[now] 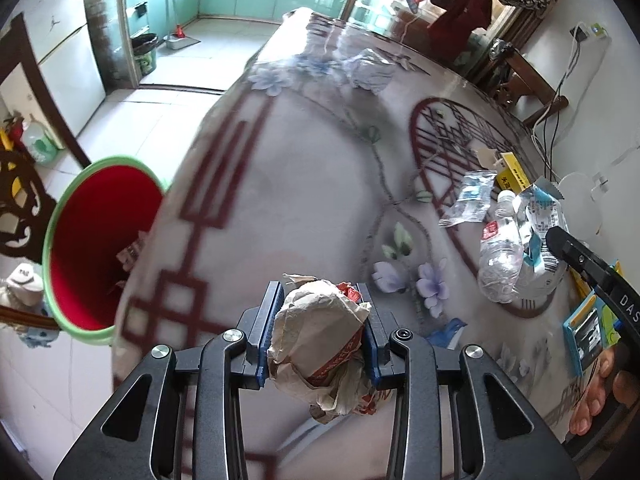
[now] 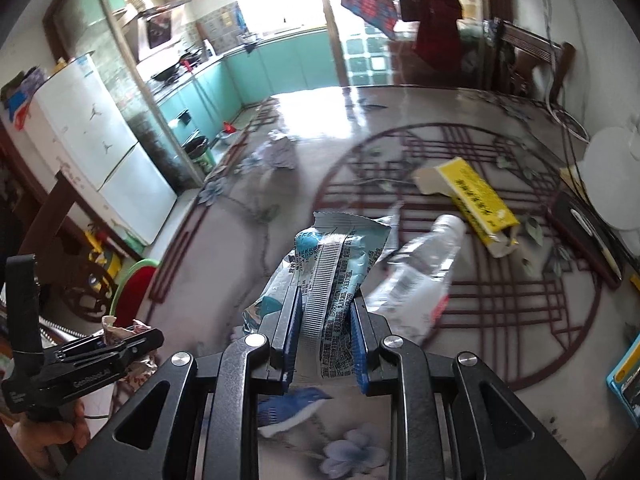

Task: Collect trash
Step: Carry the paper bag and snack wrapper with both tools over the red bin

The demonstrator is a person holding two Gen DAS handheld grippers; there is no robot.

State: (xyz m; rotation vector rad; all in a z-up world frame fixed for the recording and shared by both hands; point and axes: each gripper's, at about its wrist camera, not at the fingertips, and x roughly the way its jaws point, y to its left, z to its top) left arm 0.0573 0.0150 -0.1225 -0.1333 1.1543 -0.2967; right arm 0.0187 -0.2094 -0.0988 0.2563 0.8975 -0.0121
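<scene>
My left gripper (image 1: 320, 292) is shut on a crumpled brown paper wrapper (image 1: 324, 340) and holds it above the table's near left edge. A red bin with a green rim (image 1: 92, 248) stands on the floor to its left, beside the table. My right gripper (image 2: 326, 304) is shut on a blue and white snack wrapper (image 2: 340, 272), held above the table. An empty clear plastic bottle (image 2: 420, 276) lies just right of it. A yellow carton (image 2: 476, 196), a clear small bag (image 1: 468, 200) and a crumpled white paper (image 1: 368, 68) also lie on the table.
The table has a glossy flower-patterned cloth (image 1: 280, 200). A blue card pack (image 1: 588, 328) lies at the right edge. A white round appliance (image 2: 612, 176) and cables stand at the far right. A fridge (image 2: 100, 148) and the kitchen lie beyond the table.
</scene>
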